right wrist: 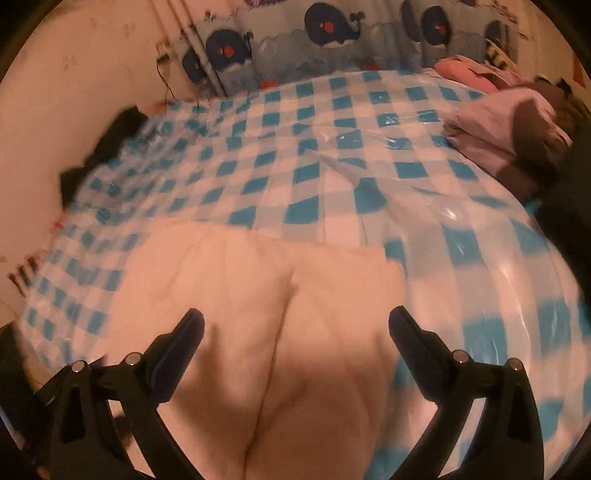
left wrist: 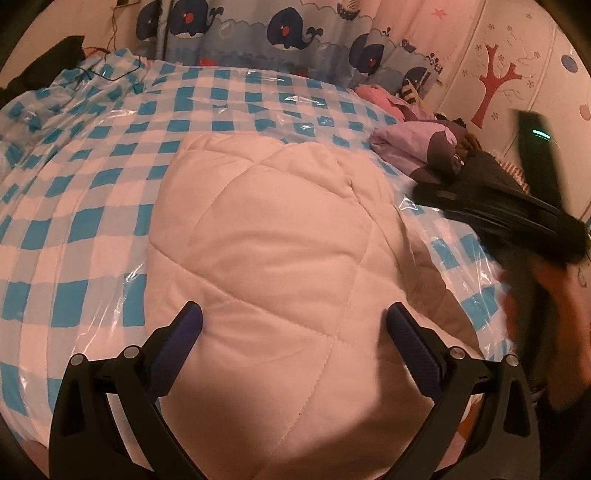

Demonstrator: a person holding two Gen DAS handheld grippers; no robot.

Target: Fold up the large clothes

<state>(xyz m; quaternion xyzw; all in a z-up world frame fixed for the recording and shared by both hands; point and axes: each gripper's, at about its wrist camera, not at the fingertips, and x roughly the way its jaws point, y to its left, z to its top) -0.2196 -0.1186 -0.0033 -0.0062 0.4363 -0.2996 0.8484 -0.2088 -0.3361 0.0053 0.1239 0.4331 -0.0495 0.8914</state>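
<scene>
Now both the left gripper [left wrist: 293, 325] and right gripper [right wrist: 295, 328] hold fingers wide apart, gripping nothing, above the quilted garment [left wrist: 280, 251]

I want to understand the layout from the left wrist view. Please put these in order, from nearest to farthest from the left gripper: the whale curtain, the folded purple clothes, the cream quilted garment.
1. The cream quilted garment, directly under and ahead of the open left gripper.
2. The folded purple clothes, farther back on the right.
3. The whale curtain, along the far wall.
</scene>
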